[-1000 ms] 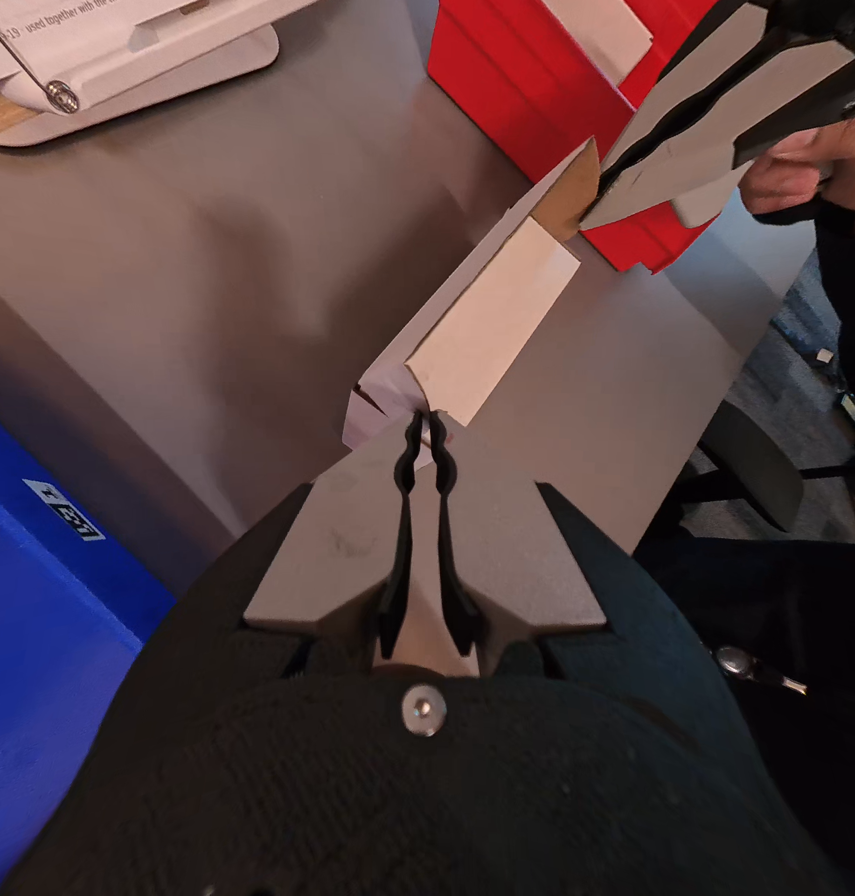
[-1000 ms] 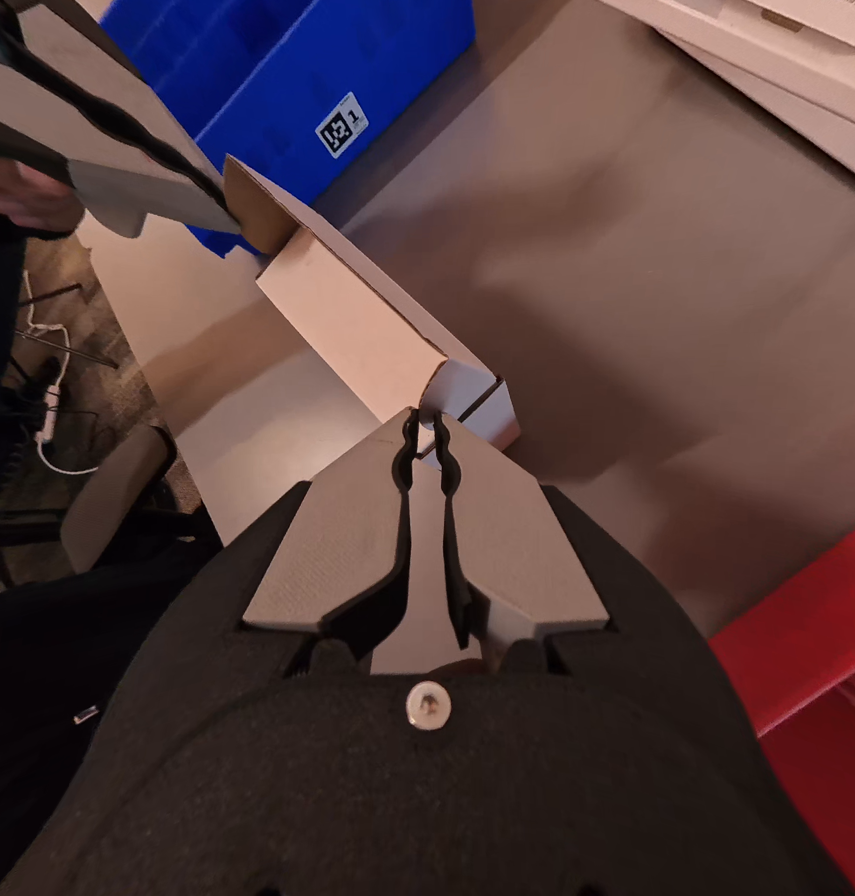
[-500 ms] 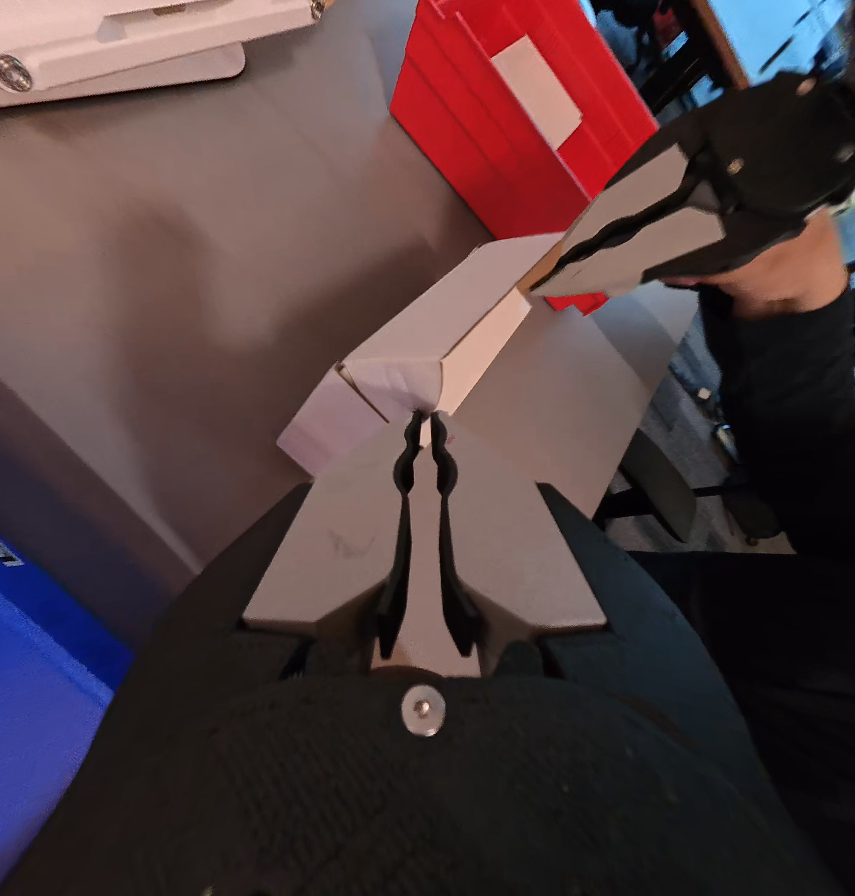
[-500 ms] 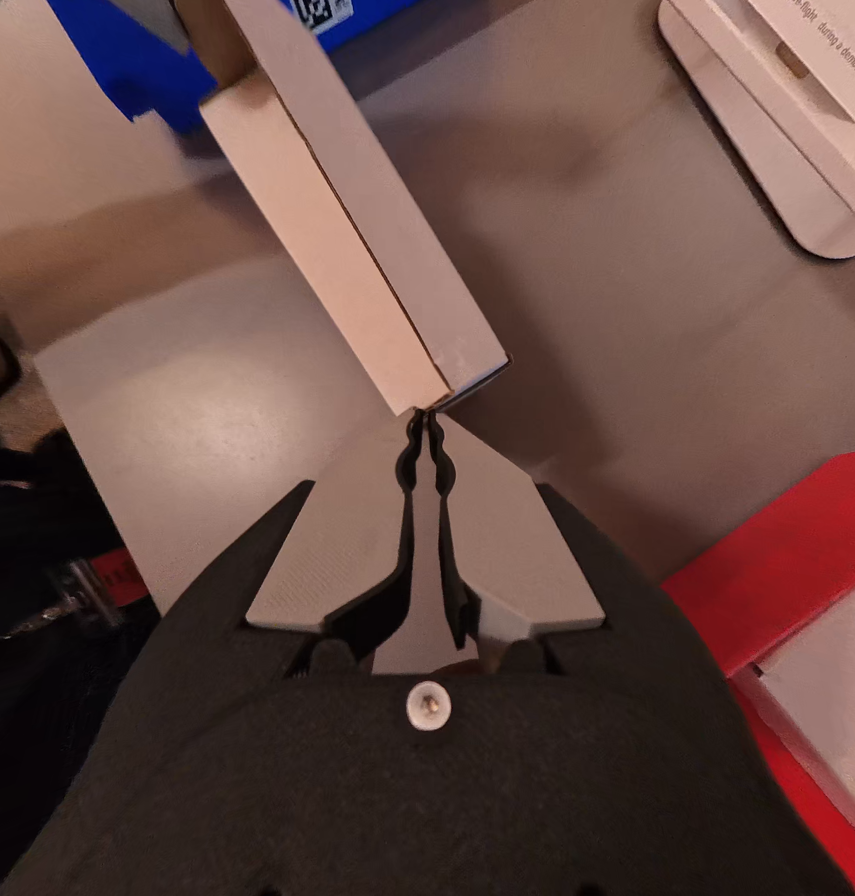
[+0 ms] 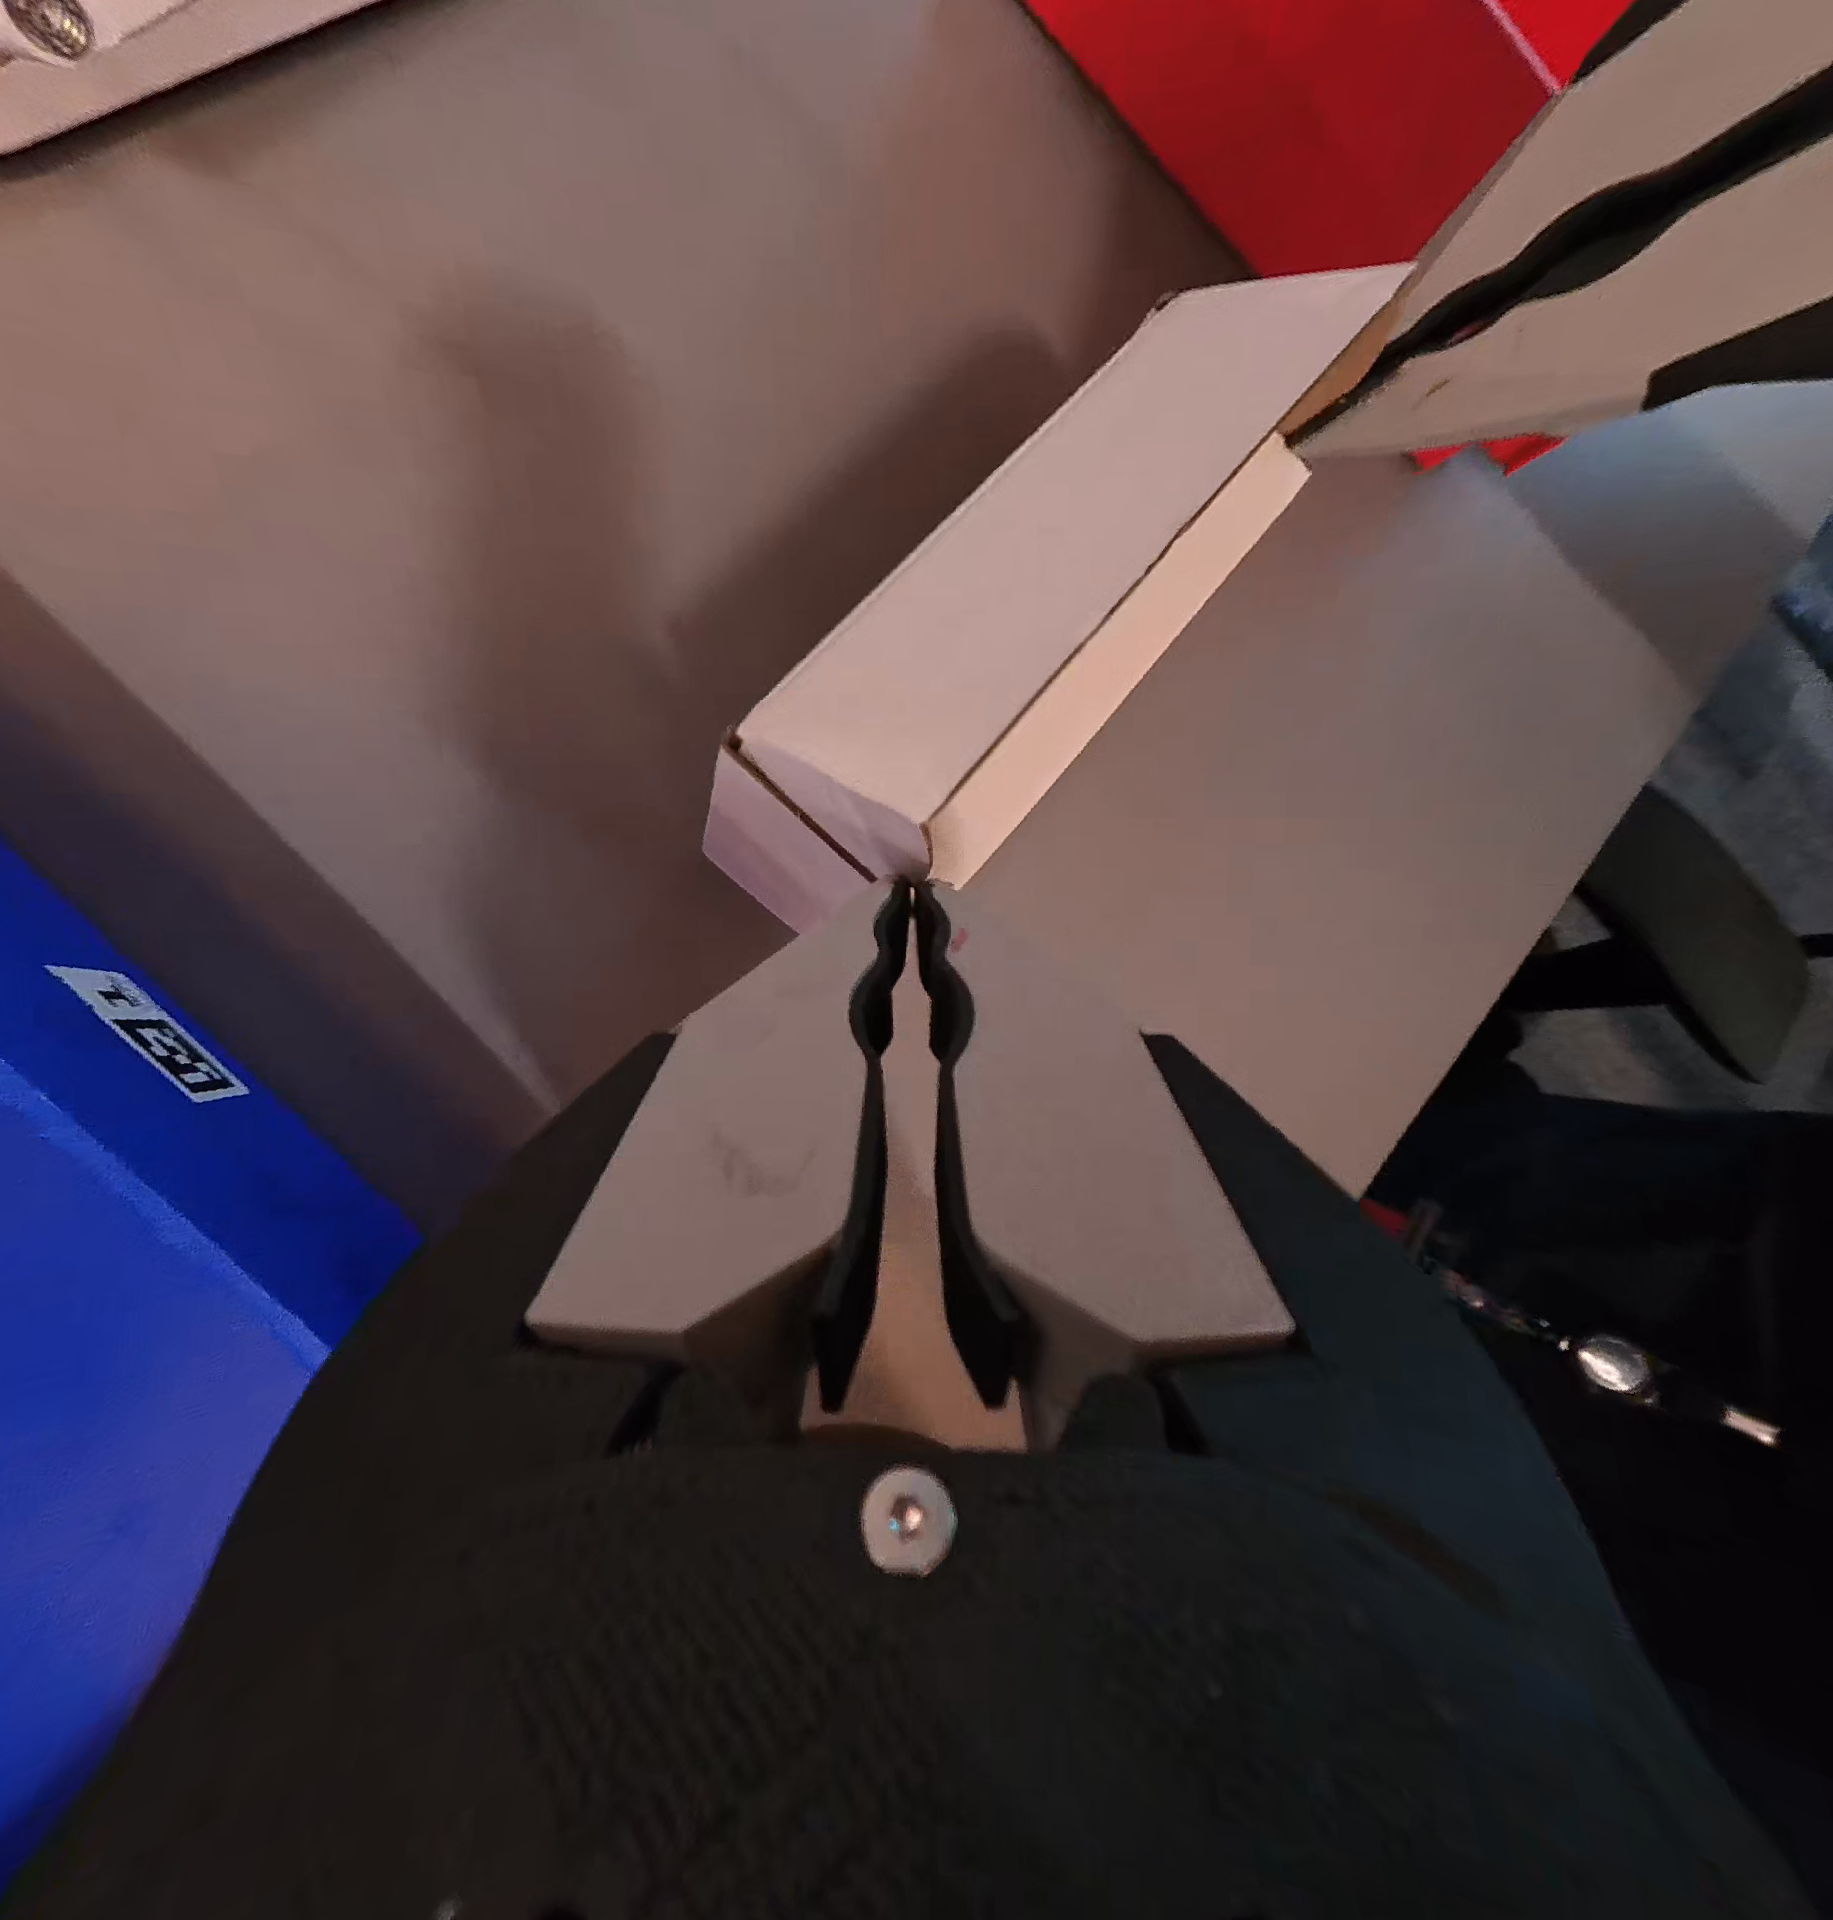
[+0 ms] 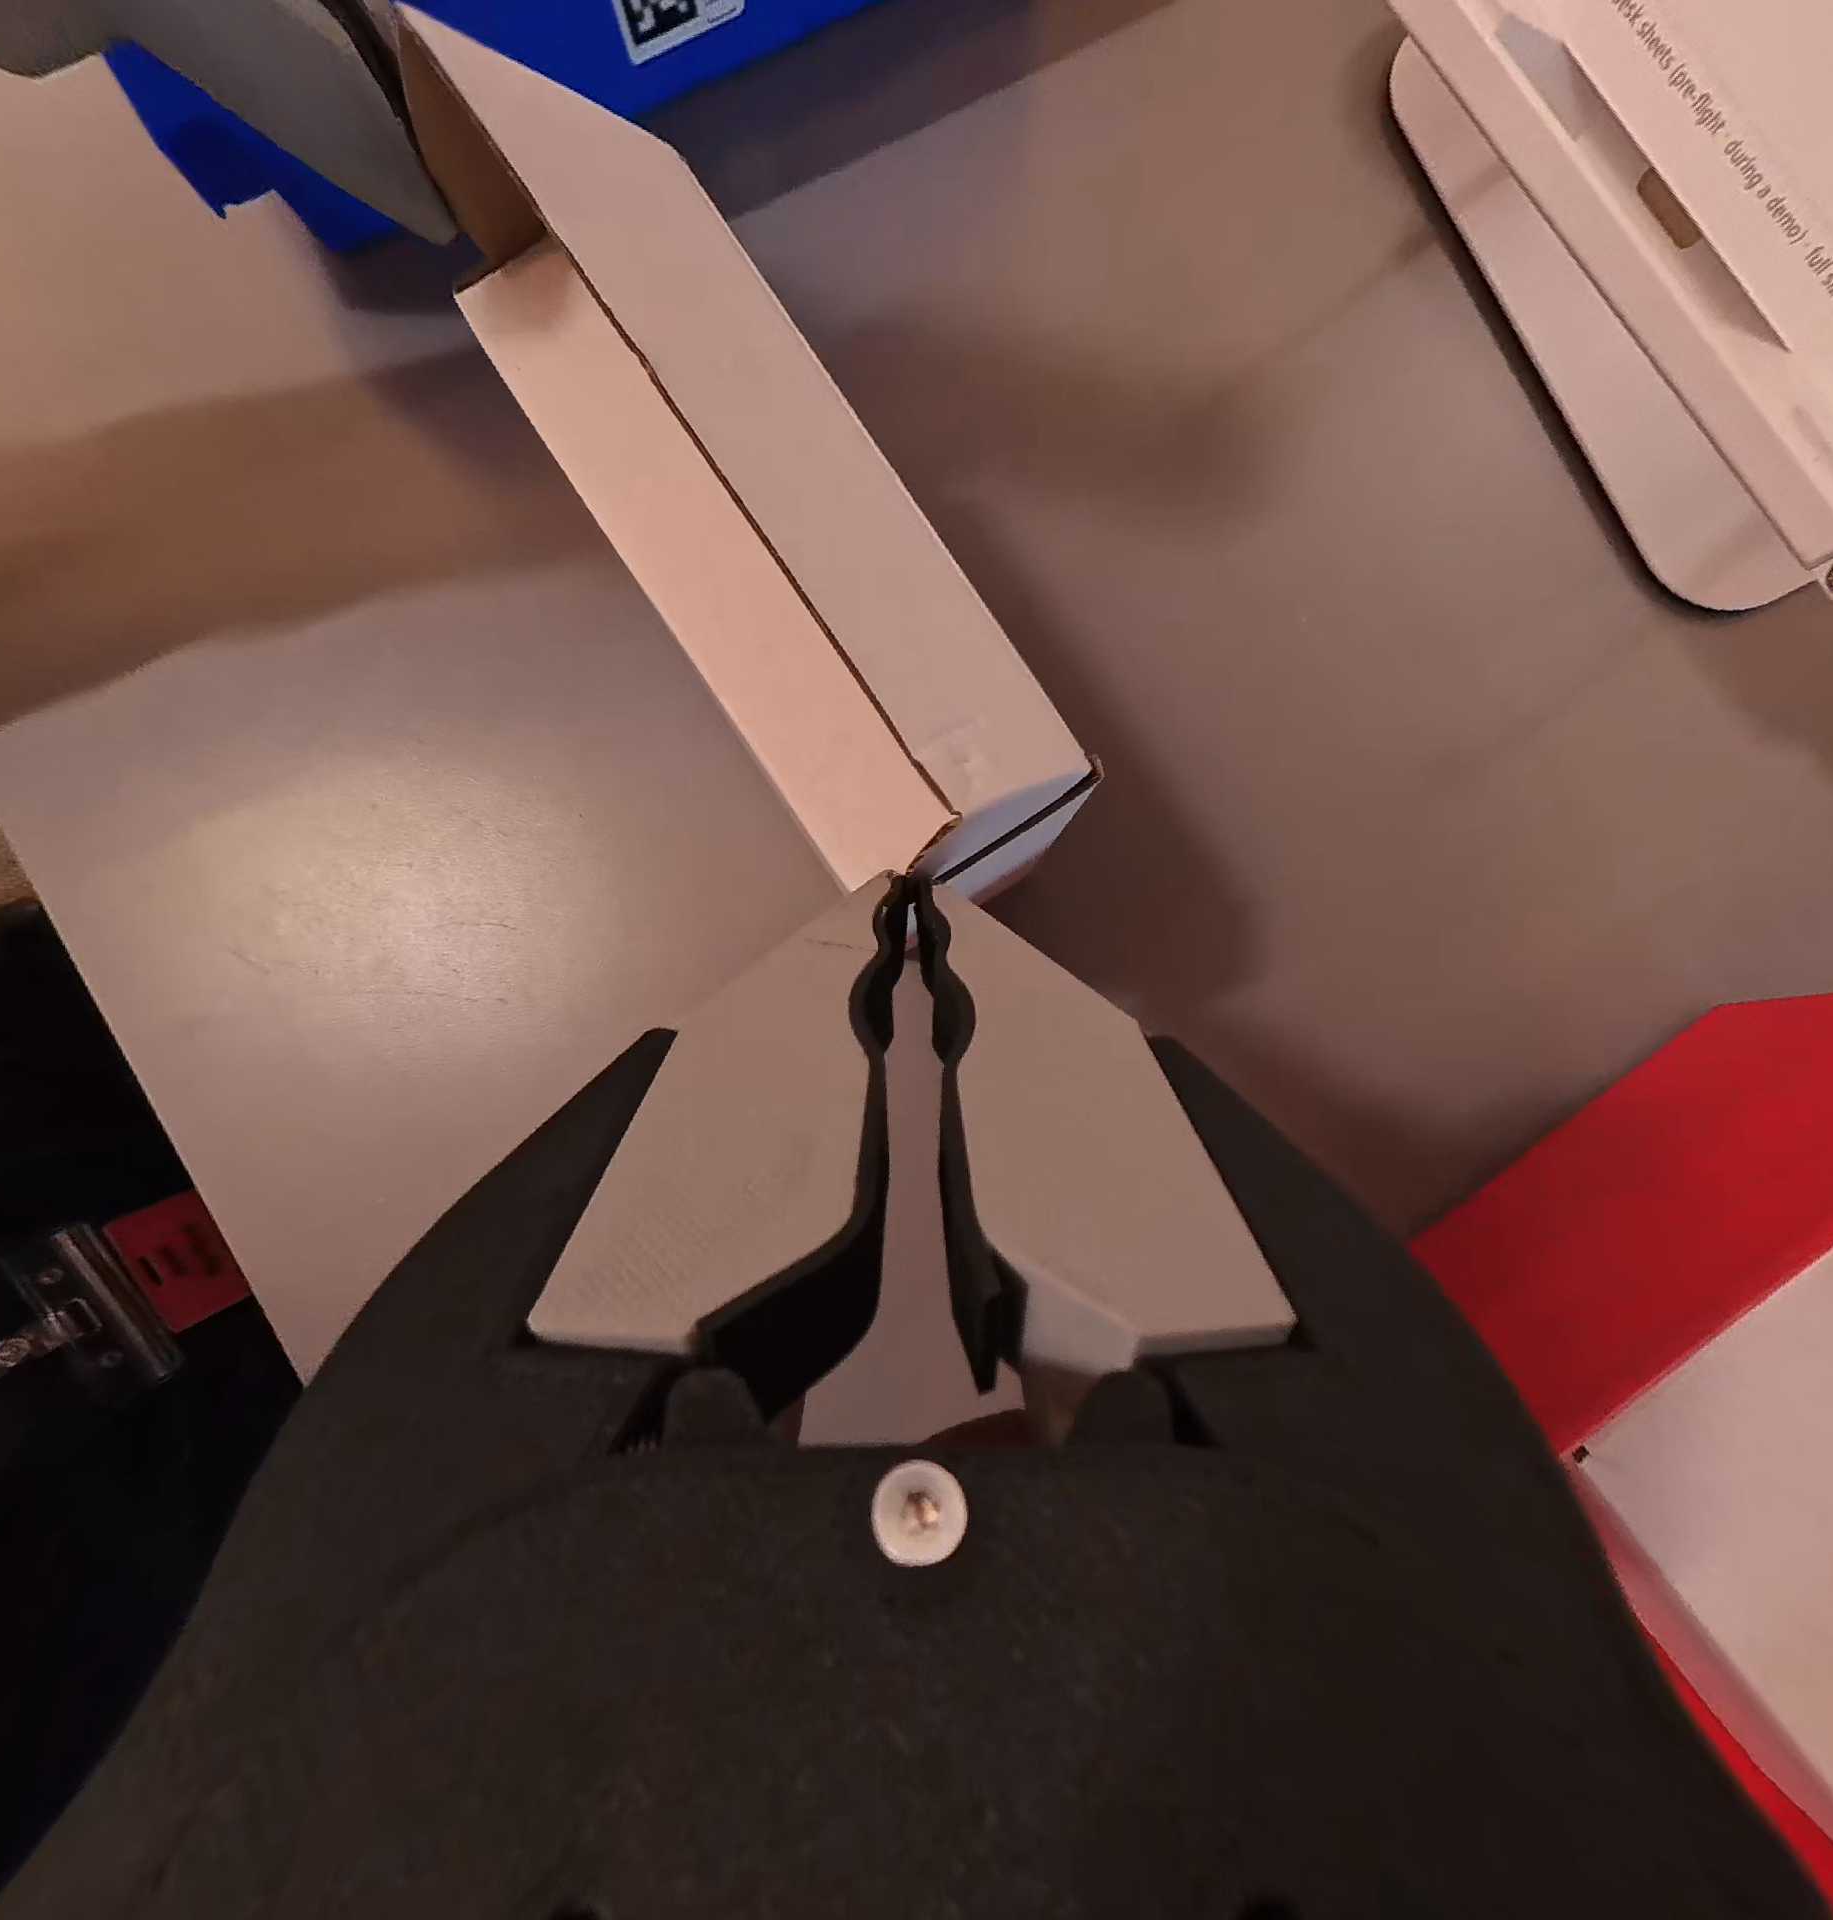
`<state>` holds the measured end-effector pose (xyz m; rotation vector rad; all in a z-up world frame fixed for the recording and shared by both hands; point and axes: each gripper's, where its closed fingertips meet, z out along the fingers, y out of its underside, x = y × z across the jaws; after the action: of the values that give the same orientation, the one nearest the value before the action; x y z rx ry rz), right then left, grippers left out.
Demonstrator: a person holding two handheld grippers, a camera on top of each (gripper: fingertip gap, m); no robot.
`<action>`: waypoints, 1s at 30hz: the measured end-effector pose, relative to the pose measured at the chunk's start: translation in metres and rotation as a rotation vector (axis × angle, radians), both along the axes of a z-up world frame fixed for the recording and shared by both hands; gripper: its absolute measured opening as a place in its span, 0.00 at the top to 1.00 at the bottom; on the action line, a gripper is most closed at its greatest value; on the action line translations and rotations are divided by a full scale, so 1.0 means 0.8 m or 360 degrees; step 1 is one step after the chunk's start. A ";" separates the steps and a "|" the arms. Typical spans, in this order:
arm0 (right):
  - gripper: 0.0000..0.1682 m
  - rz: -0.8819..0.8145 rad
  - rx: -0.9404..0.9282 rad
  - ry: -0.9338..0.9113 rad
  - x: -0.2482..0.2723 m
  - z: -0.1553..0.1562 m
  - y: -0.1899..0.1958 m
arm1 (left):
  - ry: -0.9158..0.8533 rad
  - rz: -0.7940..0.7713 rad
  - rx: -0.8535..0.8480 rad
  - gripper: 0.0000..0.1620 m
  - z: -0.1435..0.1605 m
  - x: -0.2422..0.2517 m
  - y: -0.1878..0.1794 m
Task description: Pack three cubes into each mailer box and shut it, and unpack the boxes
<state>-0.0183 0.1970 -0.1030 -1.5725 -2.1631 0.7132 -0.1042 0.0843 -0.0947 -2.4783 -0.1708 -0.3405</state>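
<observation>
Grey-brown surface [image 5: 476, 436], dim warm light. Blue bin [image 5: 81, 1351] at its left edge in the left wrist view, with a black-and-white tag on its rim; the same bin [image 6: 579, 52] sits at the top of the right wrist view. Red bin [image 5: 1307, 125] at the far right of the left wrist view; in the right wrist view the red bin [image 6: 1670, 1164] is at the lower right, a white panel in it. White stand [image 6: 1618, 364] carrying printed sheets at the upper right of the right wrist view.

White mailer box [image 5: 1016, 623], long and narrow, lid down, held between the two tools above the surface near its front edge. Whether it touches the surface, cannot tell.

Left hand-held gripper [image 5: 914, 891]: jaws pressed nearly together, tips pinching the near corner of the box end. Right hand-held gripper [image 5: 1348, 400] comes in from the upper right in this view, jaws likewise nearly together, clamped on the far end of the box.

Right wrist view: right hand-held gripper [image 6: 910, 888] pinches the near corner of the box [image 6: 766, 468], only a thin gap between its tips. Left hand-held gripper [image 6: 403, 156] is at the top left, on the brown flap at the opposite end; its tips are mostly cropped there.

Dark clothing and a chair below the surface edge.
</observation>
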 end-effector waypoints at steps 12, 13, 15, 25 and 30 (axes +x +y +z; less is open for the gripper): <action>1.00 0.0027 0.0059 -0.0008 -0.001 -0.001 0.000 | -0.0080 -0.0031 0.0256 0.96 0.051 -0.003 -0.017; 1.00 0.0029 0.0054 -0.0008 -0.001 -0.001 0.000 | -0.0085 -0.0011 0.0330 0.97 0.064 -0.006 -0.012; 1.00 0.0027 0.0042 -0.0007 -0.002 -0.001 0.000 | -0.0121 0.0019 0.0460 1.00 0.084 -0.004 0.003; 1.00 0.0021 -0.0009 0.0012 -0.001 -0.001 -0.002 | 0.0019 -0.0092 0.0210 1.00 0.033 0.024 0.040; 0.99 0.0021 -0.0131 0.0022 0.002 0.000 -0.004 | 0.0108 -0.0099 0.0254 1.00 0.028 0.026 0.039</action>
<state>-0.0164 0.1939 -0.1028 -1.5902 -2.1615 0.8248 -0.0835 0.1154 -0.0720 -2.3371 -0.0365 -0.2840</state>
